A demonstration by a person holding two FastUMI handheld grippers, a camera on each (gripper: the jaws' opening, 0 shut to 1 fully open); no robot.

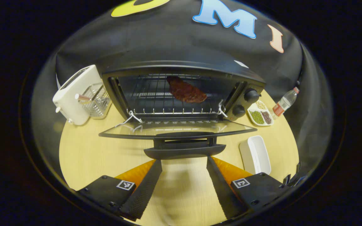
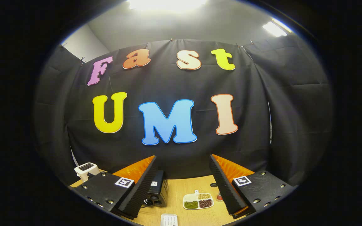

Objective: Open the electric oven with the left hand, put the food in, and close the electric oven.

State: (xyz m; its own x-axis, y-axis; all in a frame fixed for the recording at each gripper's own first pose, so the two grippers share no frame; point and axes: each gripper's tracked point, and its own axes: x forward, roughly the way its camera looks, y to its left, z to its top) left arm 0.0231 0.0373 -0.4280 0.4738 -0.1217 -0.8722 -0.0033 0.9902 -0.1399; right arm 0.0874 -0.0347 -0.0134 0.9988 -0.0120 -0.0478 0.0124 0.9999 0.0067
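Light wood table [image 1: 83, 153] carrying everything. Electric oven [image 1: 181, 94] sitting at middle back, door lying open toward front. White toaster [image 1: 74, 94] standing left of oven, wire basket [image 1: 97, 100] sitting between them, touching or nearly touching toaster. Divided dish [image 1: 260, 113] holding green, dark and pale beans, lying just right of oven. Plastic bottle [image 1: 284, 103] standing beside dish, farther right. White rectangular tray [image 1: 255, 154] lying nearer front right, apart from dish.
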